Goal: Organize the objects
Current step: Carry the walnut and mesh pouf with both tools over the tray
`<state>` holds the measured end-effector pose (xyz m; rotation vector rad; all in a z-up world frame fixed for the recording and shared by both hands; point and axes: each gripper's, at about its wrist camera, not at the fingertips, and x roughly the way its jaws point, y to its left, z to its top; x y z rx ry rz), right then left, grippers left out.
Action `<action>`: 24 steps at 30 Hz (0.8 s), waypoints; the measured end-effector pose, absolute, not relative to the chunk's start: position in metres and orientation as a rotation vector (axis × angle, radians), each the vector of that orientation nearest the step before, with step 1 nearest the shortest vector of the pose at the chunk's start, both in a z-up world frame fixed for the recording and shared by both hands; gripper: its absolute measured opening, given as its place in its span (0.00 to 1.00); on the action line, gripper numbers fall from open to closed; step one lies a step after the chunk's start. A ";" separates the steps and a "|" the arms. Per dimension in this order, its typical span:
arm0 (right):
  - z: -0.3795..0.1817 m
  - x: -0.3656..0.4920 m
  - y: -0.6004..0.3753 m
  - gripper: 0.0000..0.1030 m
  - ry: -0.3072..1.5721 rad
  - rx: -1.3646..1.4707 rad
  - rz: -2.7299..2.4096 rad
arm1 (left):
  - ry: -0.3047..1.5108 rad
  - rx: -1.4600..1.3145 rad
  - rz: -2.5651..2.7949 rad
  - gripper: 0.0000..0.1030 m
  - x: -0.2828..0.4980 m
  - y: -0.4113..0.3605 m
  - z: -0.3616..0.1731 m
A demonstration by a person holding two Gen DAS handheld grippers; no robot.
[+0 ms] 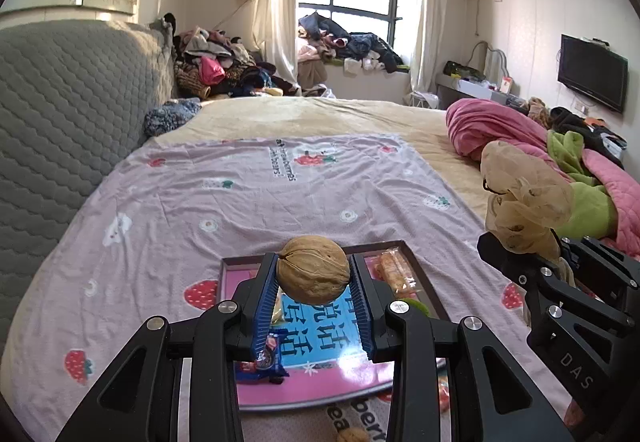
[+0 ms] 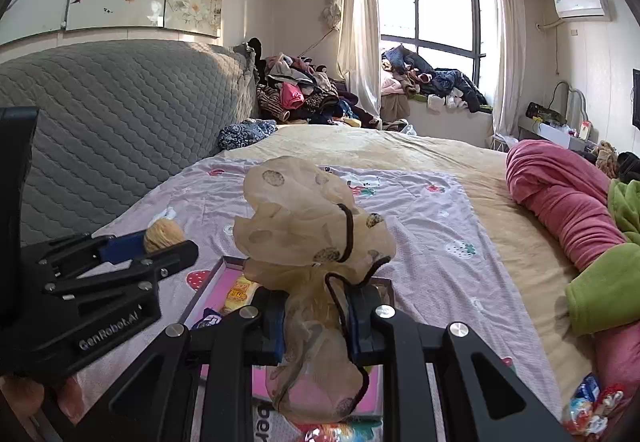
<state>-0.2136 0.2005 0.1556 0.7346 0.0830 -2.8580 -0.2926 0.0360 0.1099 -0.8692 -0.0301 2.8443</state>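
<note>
My left gripper (image 1: 314,278) is shut on a brown walnut (image 1: 313,274) and holds it above a shallow pink-lined box (image 1: 248,278) on the bed. The box holds a blue card, a snack packet (image 1: 394,274) and a small blue wrapper (image 1: 268,356). My right gripper (image 2: 314,316) is shut on a beige sheer hair scrunchie with a black elastic (image 2: 312,230), also above the box (image 2: 218,278). In the left wrist view the scrunchie (image 1: 524,197) and right gripper sit to the right. In the right wrist view the left gripper with the walnut (image 2: 162,236) is at the left.
The box lies on a lilac strawberry-print sheet (image 1: 240,201) over a beige bedspread. A grey quilted headboard (image 1: 68,113) is at the left. Pink and green blankets (image 1: 560,161) lie at the right. Another walnut (image 1: 354,434) and wrapped candies (image 2: 592,406) lie near the front.
</note>
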 end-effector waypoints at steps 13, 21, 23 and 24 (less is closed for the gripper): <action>0.105 -0.268 0.186 0.22 0.117 0.780 -2.827 | -0.008 -0.963 2.809 0.35 -0.336 0.040 0.033; 0.085 -0.303 0.180 0.22 0.150 0.810 -2.817 | -0.019 -1.029 2.798 0.35 -0.358 0.035 0.003; 0.079 -0.309 0.180 0.22 0.152 0.831 -2.814 | -0.024 -1.043 2.798 0.35 -0.364 0.035 -0.003; 0.076 -0.311 0.179 0.22 0.151 0.843 -2.808 | -0.023 -1.050 2.794 0.35 -0.367 0.034 -0.006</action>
